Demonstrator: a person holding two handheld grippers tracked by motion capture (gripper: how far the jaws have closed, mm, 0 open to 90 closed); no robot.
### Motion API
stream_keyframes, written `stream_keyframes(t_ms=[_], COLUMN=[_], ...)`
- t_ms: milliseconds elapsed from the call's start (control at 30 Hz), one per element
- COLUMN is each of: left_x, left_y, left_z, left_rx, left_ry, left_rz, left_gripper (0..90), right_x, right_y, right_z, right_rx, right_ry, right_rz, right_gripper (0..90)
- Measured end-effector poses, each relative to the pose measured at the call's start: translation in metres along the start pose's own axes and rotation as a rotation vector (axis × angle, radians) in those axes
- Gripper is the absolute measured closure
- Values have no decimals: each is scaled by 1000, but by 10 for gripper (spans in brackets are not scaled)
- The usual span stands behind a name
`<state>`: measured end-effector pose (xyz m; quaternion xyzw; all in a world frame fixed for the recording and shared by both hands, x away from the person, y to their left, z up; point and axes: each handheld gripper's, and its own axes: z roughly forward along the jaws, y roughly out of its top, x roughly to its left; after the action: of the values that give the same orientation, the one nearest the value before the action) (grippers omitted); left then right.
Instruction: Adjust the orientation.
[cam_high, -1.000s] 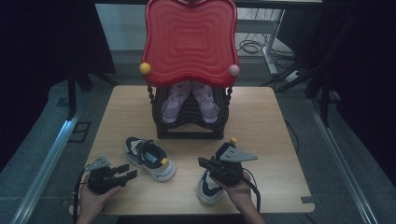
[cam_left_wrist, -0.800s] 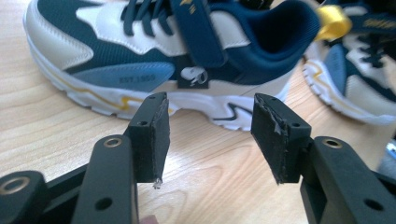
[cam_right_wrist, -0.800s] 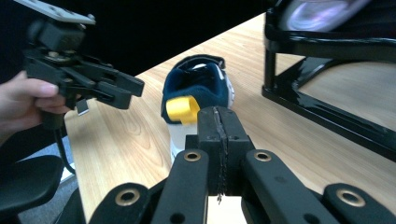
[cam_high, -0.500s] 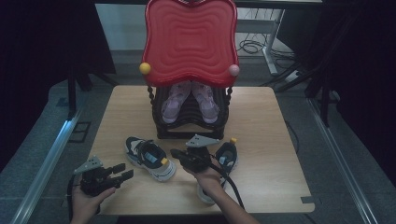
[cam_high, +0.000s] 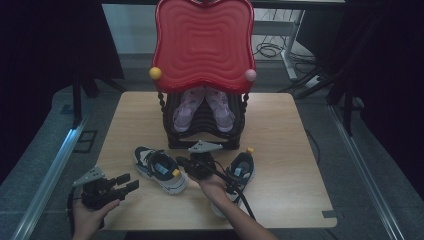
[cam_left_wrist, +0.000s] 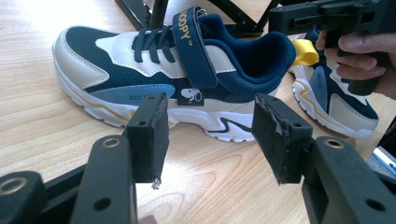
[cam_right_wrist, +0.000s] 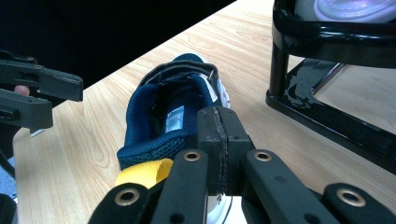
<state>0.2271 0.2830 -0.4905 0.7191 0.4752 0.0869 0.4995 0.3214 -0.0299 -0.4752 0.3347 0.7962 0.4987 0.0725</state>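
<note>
Two navy, white and yellow sneakers lie on the wooden table (cam_high: 280, 130). The left sneaker (cam_high: 159, 169) (cam_left_wrist: 177, 79) lies on its sole ahead of my left gripper (cam_high: 129, 182) (cam_left_wrist: 208, 121), which is open and empty near the table's front left corner. My right gripper (cam_high: 181, 162) (cam_right_wrist: 219, 135) is shut, pads together with nothing between them, just above that sneaker's heel (cam_right_wrist: 173, 116) and beside its yellow heel loop (cam_right_wrist: 140, 175). The other sneaker (cam_high: 241, 171) (cam_left_wrist: 336, 102) lies under my right forearm.
A black shoe rack (cam_high: 205, 135) (cam_right_wrist: 327, 70) stands at the table's middle back with a pair of pink shoes (cam_high: 187, 107) inside and a red wavy panel (cam_high: 202, 42) above it. Cables lie on the floor behind.
My right gripper has swung left from above the right sneaker to the left sneaker's heel, staying shut. The left gripper has hardly moved.
</note>
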Motion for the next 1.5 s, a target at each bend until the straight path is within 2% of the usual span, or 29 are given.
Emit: stream_keyframes(t_ms=[133,333,700,900,1100,1500], left_x=[1,3,5,9,15,18], left_y=[0,0,-1,-2,-2,-3], left_z=[-1,-3,-1,-4,-10,-12], left_rx=[-2,-9,1,-11,-25,-26], left_ry=[1,7,11,26,42,50], left_rz=[-1,-3,-7,-17,-30,-38], left_gripper=[458,457,457,456,457,456], right_x=[3,0,1,9,18,34], right_y=[-1,-3,-5,-9,-13,-21], right_z=[5,10,12,10,8,12], right_rx=[4,14,13,17,18,4], right_ry=[-9,-24,-8,24,31,68], right_rz=[-7,19,39,23,-2,-10], right_gripper=[897,897,898,897,899,898])
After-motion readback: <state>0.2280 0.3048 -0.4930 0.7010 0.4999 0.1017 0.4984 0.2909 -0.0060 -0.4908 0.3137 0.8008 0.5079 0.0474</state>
